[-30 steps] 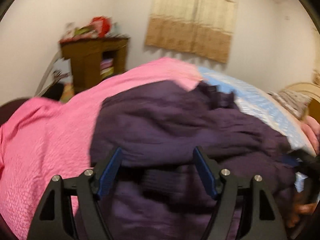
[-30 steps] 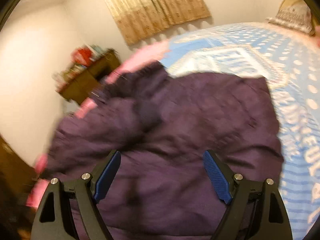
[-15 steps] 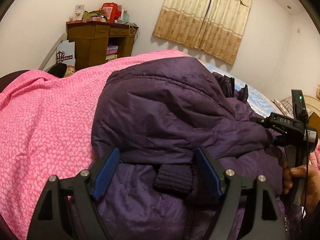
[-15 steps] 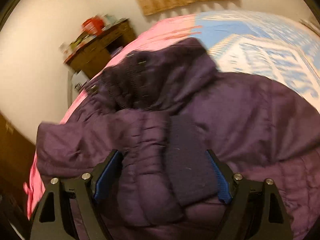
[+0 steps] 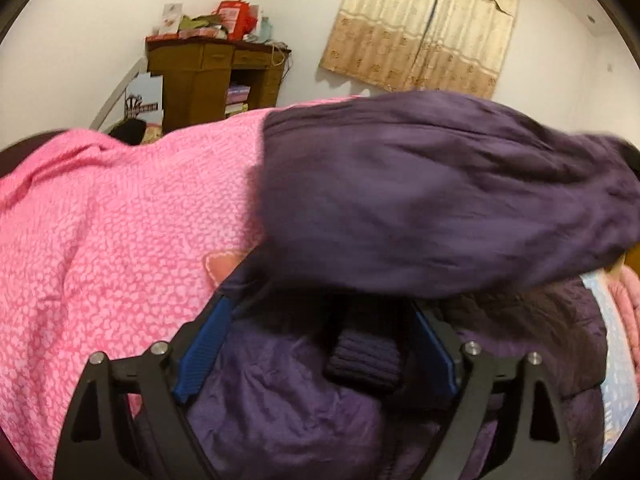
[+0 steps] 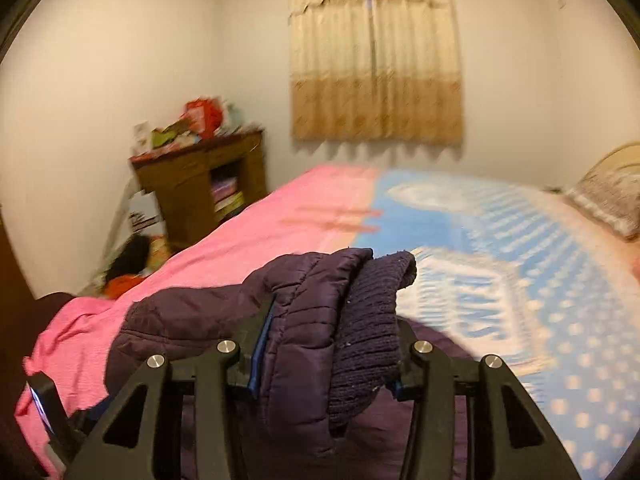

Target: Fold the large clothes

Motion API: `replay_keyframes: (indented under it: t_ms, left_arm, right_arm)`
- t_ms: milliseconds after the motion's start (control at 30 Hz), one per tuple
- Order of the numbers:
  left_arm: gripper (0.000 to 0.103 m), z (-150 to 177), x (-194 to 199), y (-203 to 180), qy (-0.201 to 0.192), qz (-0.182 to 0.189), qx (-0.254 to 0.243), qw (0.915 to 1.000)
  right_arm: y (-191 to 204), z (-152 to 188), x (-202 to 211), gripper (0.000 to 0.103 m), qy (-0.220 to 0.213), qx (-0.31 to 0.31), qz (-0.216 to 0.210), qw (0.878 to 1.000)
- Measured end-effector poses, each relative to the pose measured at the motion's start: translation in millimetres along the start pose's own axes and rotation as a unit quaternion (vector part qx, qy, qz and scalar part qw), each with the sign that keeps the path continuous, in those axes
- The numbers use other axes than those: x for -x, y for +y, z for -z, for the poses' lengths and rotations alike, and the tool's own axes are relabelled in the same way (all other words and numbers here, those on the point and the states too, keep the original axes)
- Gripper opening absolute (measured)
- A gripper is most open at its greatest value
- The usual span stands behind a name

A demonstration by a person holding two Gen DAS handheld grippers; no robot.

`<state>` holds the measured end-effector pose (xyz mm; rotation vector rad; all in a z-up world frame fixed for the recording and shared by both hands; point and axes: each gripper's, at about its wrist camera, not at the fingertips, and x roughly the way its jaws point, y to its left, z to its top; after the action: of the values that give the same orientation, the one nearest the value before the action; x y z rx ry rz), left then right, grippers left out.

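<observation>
Two grippers work a purple jacket (image 5: pixel 440 200) on a bed (image 6: pixel 520 280). Right gripper (image 6: pixel 324 356) clamps its sleeve (image 6: pixel 320 340). Left gripper (image 5: pixel 320 344) gapes wide, holding nothing.

purple jacket (image 5: pixel 440 200), pink speckled blanket (image 5: pixel 120 240)

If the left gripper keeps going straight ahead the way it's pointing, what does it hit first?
Most likely the purple jacket: its lifted fold hangs right ahead of the open left gripper, with the knit cuff between the fingers. Depth is blurry.
</observation>
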<state>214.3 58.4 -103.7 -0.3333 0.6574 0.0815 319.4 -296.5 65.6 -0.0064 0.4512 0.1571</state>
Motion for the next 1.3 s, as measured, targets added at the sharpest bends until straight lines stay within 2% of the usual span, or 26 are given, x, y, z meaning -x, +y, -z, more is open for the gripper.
replay_keyframes:
  t_ms: [100,167,267,333,367,400,433,467,567,633,667,700,800,900,1000,1067,1167,1233,1300]
  left_arm:
    - [0.091,-0.1,-0.9,-1.6,0.000,-0.010,-0.004,0.9999]
    - [0.091,0.2,-1.8,-2.3,0.000,-0.017,-0.005,0.9998]
    - [0.091,-2.4,-4.9,-2.3,0.010,-0.025,-0.002,0.9996]
    - [0.090,-6.9,-7.8,-4.3,0.023,-0.041,-0.002,0.9989]
    - [0.090,-10.0,-7.9,-5.8,0.027,-0.050,-0.001,0.9984]
    - [0.090,-13.7,-7.4,-6.0,0.024,-0.069,0.000,0.9973]
    - [0.090,-19.6,-7.7,-3.9,0.015,-0.104,-0.001,0.9945]
    - [0.089,-22.1,-9.3,-2.3,0.012,-0.119,0.002,0.9928]
    - [0.091,-39.7,-31.4,25.9,0.047,-0.144,0.059,0.9867]
    - [0.090,-47.4,-38.6,48.8,0.042,-0.161,0.100,0.9809]
    - [0.088,-49.5,-40.0,55.2,0.041,-0.185,0.102,0.9765]
    - [0.088,-49.5,-40.6,59.1,0.046,-0.190,0.105,0.9751]
    - [0.088,-45.4,-32.1,56.7,0.046,-0.183,0.093,0.9776]
    - [0.088,-45.2,-16.8,55.3,0.024,-0.165,0.089,0.9820]
    - [0.088,-59.0,-8.7,42.7,0.000,-0.155,0.039,0.9871]
    - [0.088,-68.2,-5.6,32.7,-0.013,-0.155,0.001,0.9879]
    - [0.088,-72.7,-4.3,7.9,-0.015,-0.112,-0.036,0.9930]
    - [0.088,-71.5,-4.4,-6.8,-0.020,-0.086,-0.063,0.9941]
    - [0.089,-74.3,-9.7,-16.7,-0.031,-0.082,-0.084,0.9927]
  right_arm:
    - [-19.8,16.0,10.5,0.046,0.010,-0.014,0.048,0.999]
    - [-41.4,45.1,1.9,0.046,0.037,-0.027,0.086,0.995]
    - [-75.8,95.0,-25.9,0.046,0.112,-0.096,0.083,0.986]
    - [-85.7,122.3,-42.0,0.046,0.144,-0.112,0.086,0.980]
    - [-84.4,135.4,-47.5,0.047,0.150,-0.109,0.084,0.979]
    - [-83.6,141.0,-44.9,0.047,0.145,-0.101,0.087,0.980]
    - [-80.5,142.4,-42.3,0.047,0.141,-0.090,0.092,0.982]
    - [-78.6,140.1,-41.7,0.047,0.139,-0.081,0.096,0.982]
    - [-85.1,139.4,-39.9,0.049,0.142,-0.082,0.089,0.982]
    - [-85.8,142.9,-36.5,0.050,0.140,-0.091,0.076,0.983]
    - [-84.3,144.5,-37.0,0.051,0.138,-0.095,0.069,0.984]
    - [-83.9,146.2,-38.1,0.054,0.138,-0.097,0.066,0.984]
    - [-81.9,148.2,-42.8,0.062,0.141,-0.097,0.060,0.983]
    - [-83.1,145.9,-40.0,0.066,0.138,-0.105,0.046,0.984]
    - [-91.3,142.2,-22.5,0.068,0.120,-0.137,0.029,0.983]
    - [-99.8,136.8,-3.6,0.069,0.091,-0.160,0.028,0.982]
    - [-114.0,124.4,26.7,0.068,0.032,-0.186,0.034,0.981]
    - [-112.7,116.0,28.8,0.068,0.031,-0.180,0.018,0.983]
    - [-97.3,104.0,23.9,0.066,0.034,-0.142,0.011,0.989]
